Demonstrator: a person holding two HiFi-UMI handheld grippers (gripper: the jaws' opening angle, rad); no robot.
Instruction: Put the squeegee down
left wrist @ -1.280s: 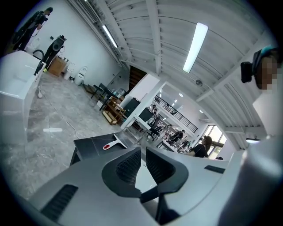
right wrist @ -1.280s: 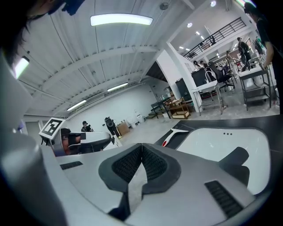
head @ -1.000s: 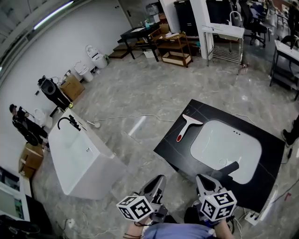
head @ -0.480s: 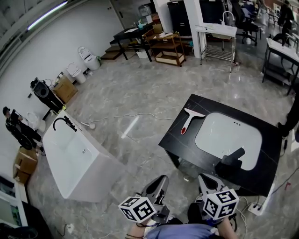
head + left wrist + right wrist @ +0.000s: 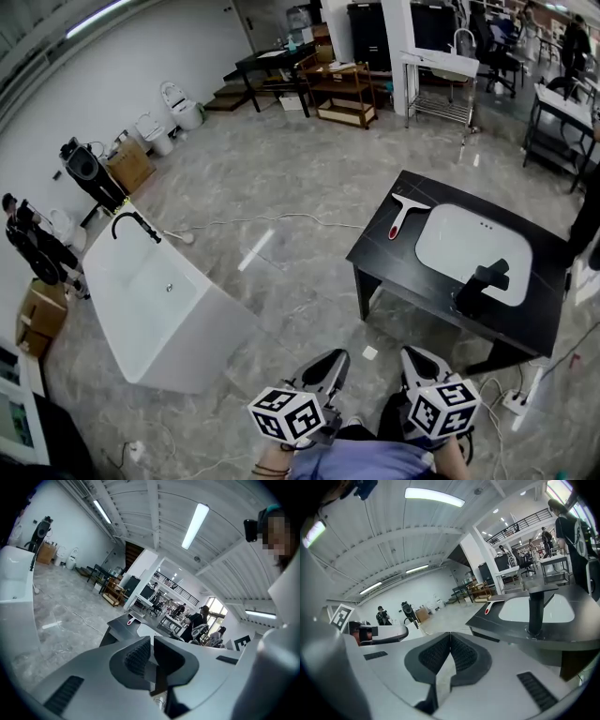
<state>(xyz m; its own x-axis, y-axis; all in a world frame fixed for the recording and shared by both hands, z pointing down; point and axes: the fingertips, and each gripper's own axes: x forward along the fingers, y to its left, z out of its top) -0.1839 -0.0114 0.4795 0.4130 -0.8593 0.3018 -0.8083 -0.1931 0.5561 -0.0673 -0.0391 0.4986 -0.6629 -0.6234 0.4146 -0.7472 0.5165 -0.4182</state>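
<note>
Squeegee (image 5: 402,216): flat on the black sink counter (image 5: 384,255), right of centre frame, beside the white basin (image 5: 473,251), touched by nothing. Left gripper (image 5: 331,362) and right gripper (image 5: 418,362): low in frame, jaws pressed together, empty. Counter now farther off than a second ago; put-down looks finished.

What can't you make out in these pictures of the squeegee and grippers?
Squeegee: too small in head and left gripper views to show its blade edge.
Sink: faucet hides part of it in the right gripper view.
Left gripper, right gripper: handles out of sight at the head view's bottom edge.
</note>
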